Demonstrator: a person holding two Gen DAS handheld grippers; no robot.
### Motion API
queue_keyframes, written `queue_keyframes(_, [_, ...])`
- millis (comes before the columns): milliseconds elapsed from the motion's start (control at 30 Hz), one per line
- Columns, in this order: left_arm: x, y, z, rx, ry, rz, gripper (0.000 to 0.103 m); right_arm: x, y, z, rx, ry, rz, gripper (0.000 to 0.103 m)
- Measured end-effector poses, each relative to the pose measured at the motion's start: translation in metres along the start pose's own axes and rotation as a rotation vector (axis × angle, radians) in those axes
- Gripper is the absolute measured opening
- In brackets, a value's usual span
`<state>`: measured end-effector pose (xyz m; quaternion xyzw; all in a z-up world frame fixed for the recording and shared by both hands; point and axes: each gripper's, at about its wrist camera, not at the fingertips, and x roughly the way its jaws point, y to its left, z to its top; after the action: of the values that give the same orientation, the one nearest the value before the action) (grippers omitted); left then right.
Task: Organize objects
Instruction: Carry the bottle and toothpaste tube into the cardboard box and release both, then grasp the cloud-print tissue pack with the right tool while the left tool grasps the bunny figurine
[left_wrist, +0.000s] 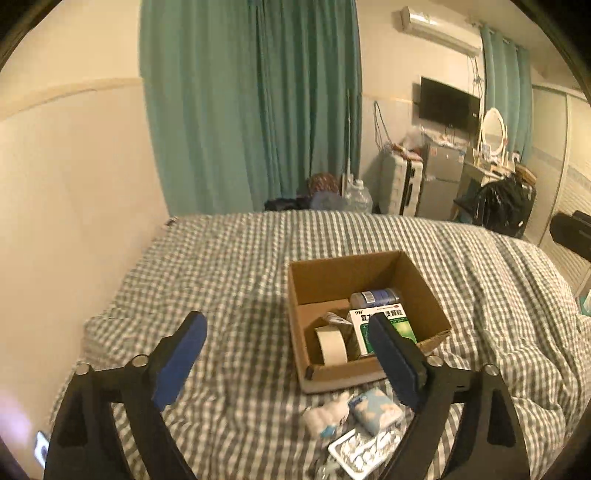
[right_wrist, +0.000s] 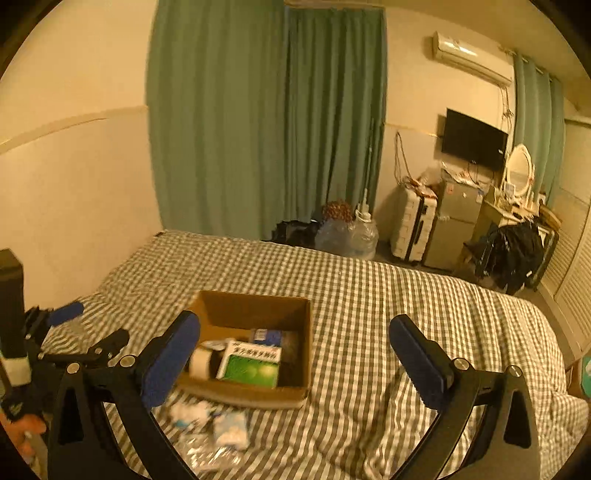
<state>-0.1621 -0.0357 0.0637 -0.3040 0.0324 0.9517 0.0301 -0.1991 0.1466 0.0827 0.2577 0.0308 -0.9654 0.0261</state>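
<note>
A: Both tools hover over the grey-and-white checked bedspread (left_wrist: 240, 266), and both are empty. The left gripper (left_wrist: 284, 354) has its blue-padded fingers spread wide, nothing between them. Same for the right gripper (right_wrist: 295, 358), jaws wide apart.

B: And the target sits right there, the open brown cardboard box (left_wrist: 369, 266), resting on the bed. Inside I see a green-and-white medicine carton (left_wrist: 364, 325), a roll of pale tape (left_wrist: 332, 345) and a blue-and-white cylindrical bottle (left_wrist: 375, 296) lying on its side.

A: So what's left outside?

B: A little heap just in front of the box's near wall: a crumpled white wad (left_wrist: 327, 413), a light blue patterned soft packet (left_wrist: 376, 410), and a silvery blister sheet (left_wrist: 364, 448) nearest the camera. The right wrist view is blurred there, so I won't say more.

A: Which goes first, you reckon?

B: I'd take the soft packet. It's bulky, easy to pinch across its narrow side. Come down steeply, close gently so it doesn't squirt out, lift clear of the box wall before releasing.

A: And the blister sheet?

B: Trickier, it lies flat on soft fabric. Catch an edge, or the bedspread comes up too.
</note>
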Motion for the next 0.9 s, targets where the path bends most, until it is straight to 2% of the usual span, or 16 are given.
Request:
queue_keyframes(200, [-0.051,0.018,-0.017,0.018,-0.060,0.036,0.100,-0.056,0.028,-0.026,-0.078,-0.004,0.008,0.103])
queue_keyframes(400, [-0.063,0.028,-0.055,0.014,-0.072,0.055,0.103,-0.068,0.048,-0.069,-0.051,-0.001,0.045,0.103])
queue_keyframes(533, [-0.051,0.027,-0.083,-0.016,-0.047,0.063,0.103,-0.044,0.061,-0.099,-0.034,0.028,0.041,0.103])
queue_keyframes(733, [-0.007,0.024,-0.127,-0.056,-0.002,0.064,0.103,0.018,0.074,-0.141,-0.044,0.113,0.045,0.103])
queue_keyframes(900, [0.046,0.023,-0.151,-0.018,0.078,0.100,0.103,0.069,0.077,-0.166,-0.073,0.192,0.030,0.103])
